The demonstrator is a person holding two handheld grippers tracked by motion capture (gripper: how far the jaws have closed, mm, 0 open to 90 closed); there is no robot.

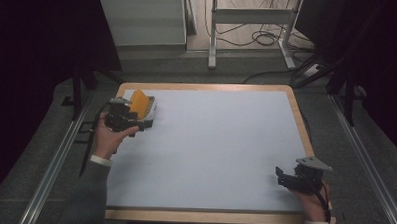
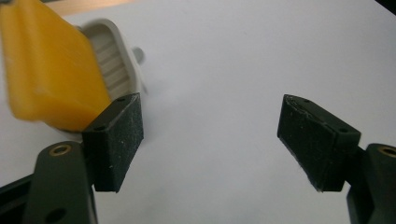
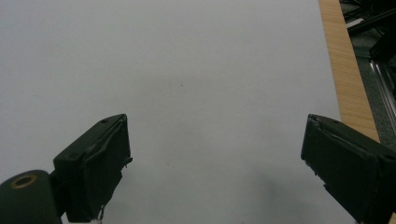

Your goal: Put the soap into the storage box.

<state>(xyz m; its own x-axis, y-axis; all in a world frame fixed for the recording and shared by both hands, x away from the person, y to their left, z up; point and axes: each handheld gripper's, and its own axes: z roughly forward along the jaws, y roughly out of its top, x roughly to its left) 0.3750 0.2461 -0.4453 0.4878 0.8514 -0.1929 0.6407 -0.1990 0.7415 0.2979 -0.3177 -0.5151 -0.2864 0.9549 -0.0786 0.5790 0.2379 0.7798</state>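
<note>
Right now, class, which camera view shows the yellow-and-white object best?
The left gripper view: the yellow-and-white object is close, with its ribbed white part visible beside the yellow slab, though blurred. The high view shows it small, at the table's far left corner.

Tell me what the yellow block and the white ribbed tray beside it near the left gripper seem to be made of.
The yellow block looks like smooth matte plastic or maybe foam: uniform colour, rounded edges, no shine. The white ribbed tray looks like moulded plastic, going by its rounded rim and even ridges. Blur leaves both uncertain.
</note>
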